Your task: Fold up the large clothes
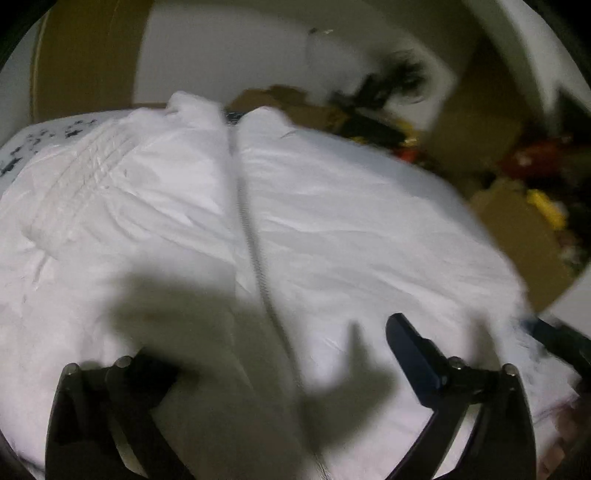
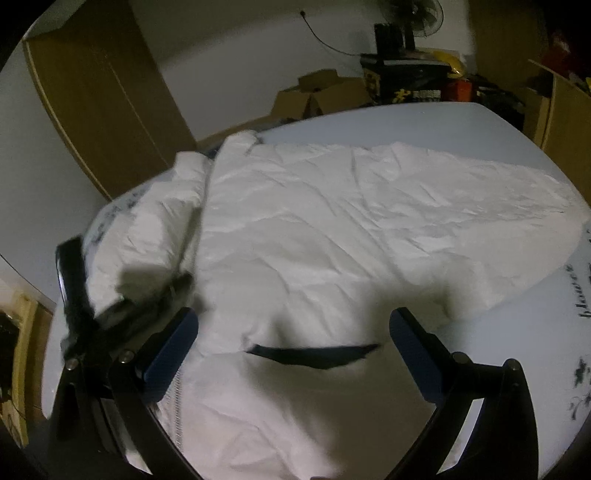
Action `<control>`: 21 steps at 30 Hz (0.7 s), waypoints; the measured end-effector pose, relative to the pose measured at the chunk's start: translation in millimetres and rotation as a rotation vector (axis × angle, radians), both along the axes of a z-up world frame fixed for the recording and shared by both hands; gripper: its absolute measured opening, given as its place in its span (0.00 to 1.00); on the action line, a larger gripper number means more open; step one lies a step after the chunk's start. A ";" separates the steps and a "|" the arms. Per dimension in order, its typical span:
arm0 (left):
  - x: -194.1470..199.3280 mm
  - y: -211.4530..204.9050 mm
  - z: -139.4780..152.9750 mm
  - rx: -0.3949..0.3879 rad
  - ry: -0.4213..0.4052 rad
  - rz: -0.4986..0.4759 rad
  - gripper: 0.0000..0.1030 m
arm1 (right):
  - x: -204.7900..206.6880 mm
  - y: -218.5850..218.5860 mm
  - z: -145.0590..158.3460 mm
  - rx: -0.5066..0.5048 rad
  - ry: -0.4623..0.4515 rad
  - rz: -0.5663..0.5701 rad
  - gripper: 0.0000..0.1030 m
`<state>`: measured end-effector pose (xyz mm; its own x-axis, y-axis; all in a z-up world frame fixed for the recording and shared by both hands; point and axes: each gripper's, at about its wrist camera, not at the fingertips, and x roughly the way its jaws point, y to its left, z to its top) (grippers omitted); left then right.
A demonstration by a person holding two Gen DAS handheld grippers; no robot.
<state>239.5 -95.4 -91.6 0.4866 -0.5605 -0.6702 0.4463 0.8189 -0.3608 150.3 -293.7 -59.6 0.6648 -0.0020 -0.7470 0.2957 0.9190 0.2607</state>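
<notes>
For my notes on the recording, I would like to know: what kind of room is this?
Probably a spare room or storeroom in a home, not a tidy workshop. A white jacket lies on a table; behind it stand open cardboard boxes, a standing fan and a wooden wardrobe.

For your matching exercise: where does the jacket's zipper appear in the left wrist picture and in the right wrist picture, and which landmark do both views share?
Left wrist: the zipper runs down the middle of the white jacket, from the collar toward the lower centre.
Right wrist: the zipper shows at lower left, beside the right hand-held gripper.
Shared landmark: the jacket's collar.
</notes>
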 end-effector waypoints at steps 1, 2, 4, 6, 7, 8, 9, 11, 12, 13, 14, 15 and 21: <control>-17.9 13.1 10.6 -0.049 -0.011 -0.011 1.00 | 3.7 5.4 3.1 0.002 -0.005 0.033 1.00; -31.9 26.3 20.4 -0.092 -0.016 -0.017 1.00 | 8.2 11.9 5.3 -0.006 -0.001 0.058 1.00; -57.4 55.4 34.4 -0.126 -0.043 0.011 1.00 | 17.8 27.5 8.5 -0.035 0.015 0.100 1.00; -84.6 94.3 46.2 -0.118 -0.094 0.107 1.00 | 35.0 58.2 13.7 -0.089 0.035 0.165 1.00; -98.9 119.5 49.8 -0.125 -0.112 0.177 1.00 | 40.5 68.9 14.1 -0.108 0.039 0.185 1.00; -107.3 137.3 51.1 -0.139 -0.115 0.227 1.00 | 53.8 93.4 15.7 -0.139 0.049 0.235 1.00; -116.8 157.9 51.2 -0.166 -0.110 0.279 1.00 | 65.0 112.7 15.1 -0.161 0.058 0.269 1.00; -128.1 192.9 47.8 -0.226 -0.072 0.356 1.00 | 84.9 142.9 10.5 -0.206 0.086 0.309 1.00; -135.0 210.1 45.8 -0.265 -0.048 0.385 1.00 | 101.2 170.0 6.3 -0.239 0.097 0.356 1.00; -143.3 224.4 44.4 -0.302 -0.031 0.407 1.00 | 107.2 182.7 3.2 -0.263 0.103 0.379 1.00; -149.1 232.4 43.4 -0.320 -0.021 0.417 1.00 | 118.5 201.9 -2.3 -0.306 0.120 0.410 1.00; -156.7 240.5 42.8 -0.337 -0.011 0.425 1.00 | 137.1 225.9 -14.0 -0.362 0.167 0.443 1.00; -189.6 263.4 53.8 -0.352 -0.053 0.420 1.00 | 201.3 268.9 -63.9 -0.596 0.310 0.366 0.85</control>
